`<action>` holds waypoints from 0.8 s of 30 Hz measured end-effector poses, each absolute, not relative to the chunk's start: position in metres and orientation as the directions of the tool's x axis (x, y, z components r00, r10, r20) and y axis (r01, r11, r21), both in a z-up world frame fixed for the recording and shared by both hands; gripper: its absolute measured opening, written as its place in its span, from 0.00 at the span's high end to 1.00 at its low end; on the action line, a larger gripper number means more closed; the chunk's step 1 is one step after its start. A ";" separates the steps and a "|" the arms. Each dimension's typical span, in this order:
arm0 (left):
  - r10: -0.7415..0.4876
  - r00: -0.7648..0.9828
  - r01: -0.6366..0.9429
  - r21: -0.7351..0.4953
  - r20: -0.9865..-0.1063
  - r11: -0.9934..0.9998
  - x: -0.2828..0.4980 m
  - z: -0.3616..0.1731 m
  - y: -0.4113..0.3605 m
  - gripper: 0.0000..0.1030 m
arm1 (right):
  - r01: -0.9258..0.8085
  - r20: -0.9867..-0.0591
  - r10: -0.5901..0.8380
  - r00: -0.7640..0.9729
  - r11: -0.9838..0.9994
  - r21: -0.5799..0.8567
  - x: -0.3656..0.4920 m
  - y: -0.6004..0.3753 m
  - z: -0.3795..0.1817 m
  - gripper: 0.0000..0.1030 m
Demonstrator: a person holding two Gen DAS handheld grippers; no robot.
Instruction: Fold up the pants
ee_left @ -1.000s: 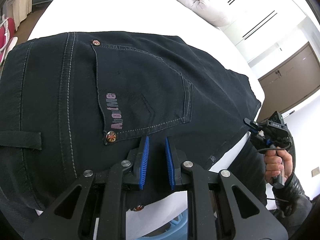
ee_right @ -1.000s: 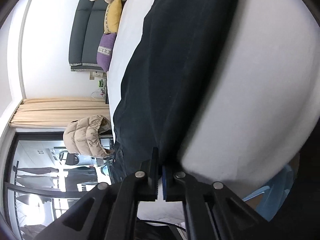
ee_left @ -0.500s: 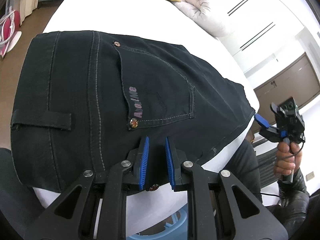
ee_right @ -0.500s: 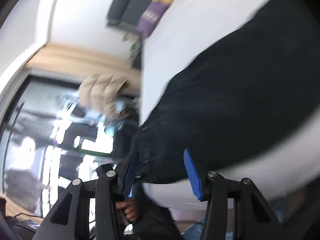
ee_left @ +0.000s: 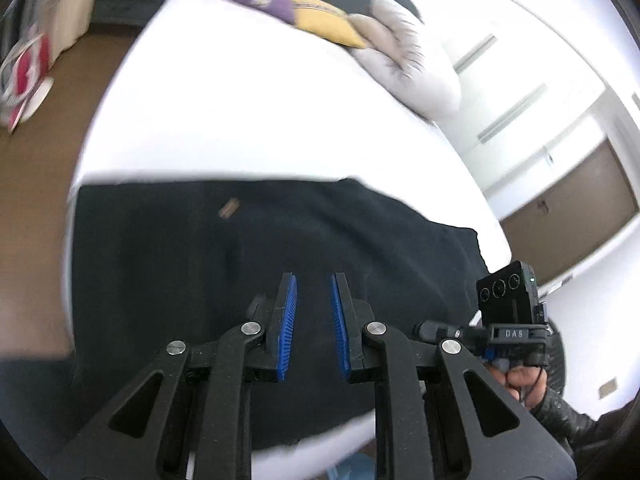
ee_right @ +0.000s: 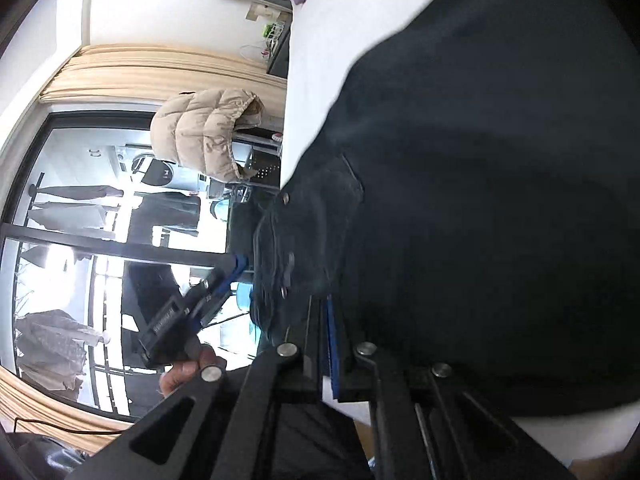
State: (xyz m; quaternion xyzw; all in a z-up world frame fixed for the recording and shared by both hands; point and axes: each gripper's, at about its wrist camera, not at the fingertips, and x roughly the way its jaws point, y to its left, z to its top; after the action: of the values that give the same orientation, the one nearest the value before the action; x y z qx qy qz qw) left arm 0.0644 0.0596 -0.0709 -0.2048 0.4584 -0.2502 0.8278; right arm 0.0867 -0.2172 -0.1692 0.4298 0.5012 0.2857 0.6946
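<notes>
Black pants lie folded on the white bed, near its front edge. My left gripper hovers over the pants with its blue pads apart, holding nothing. The right gripper's body shows at the right edge of the pants in the left wrist view. In the right wrist view the pants fill the frame; my right gripper has its jaws together at the pants' near edge, and whether cloth is pinched between them is unclear. The left gripper shows beyond the waistband.
Purple and yellow cushions and a white duvet lie at the bed's far end. A beige puffer jacket hangs by the window. Brown floor lies left of the bed. A blue object sits below the bed edge.
My left gripper pulled back and rose away from the pants, still open. My right gripper opened half a second ago, then closed its jaws again at the pants' edge.
</notes>
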 end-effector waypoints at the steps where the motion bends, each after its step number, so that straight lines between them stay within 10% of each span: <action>1: -0.609 0.448 0.254 -0.560 -0.655 0.789 0.077 -0.070 0.047 0.84 | 0.036 -0.451 0.829 0.332 0.466 0.884 0.093 -0.218 -0.171 0.95; 15: -0.565 0.310 0.174 -0.538 -0.765 0.825 0.143 -0.152 0.003 0.91 | 0.294 -0.474 0.668 0.573 0.372 0.880 0.152 -0.354 -0.221 1.00; 24: -0.570 0.313 0.168 -0.546 -0.760 0.821 0.143 -0.154 0.003 0.91 | 0.502 -0.601 0.244 0.761 0.366 0.784 0.120 -0.567 -0.197 1.00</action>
State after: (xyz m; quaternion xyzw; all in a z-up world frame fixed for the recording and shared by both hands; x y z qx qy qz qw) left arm 0.1430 0.0028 -0.1539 -0.1868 0.5373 -0.2341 0.7885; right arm 0.1203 -0.5668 -0.1966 0.5563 0.3349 -0.0854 0.7557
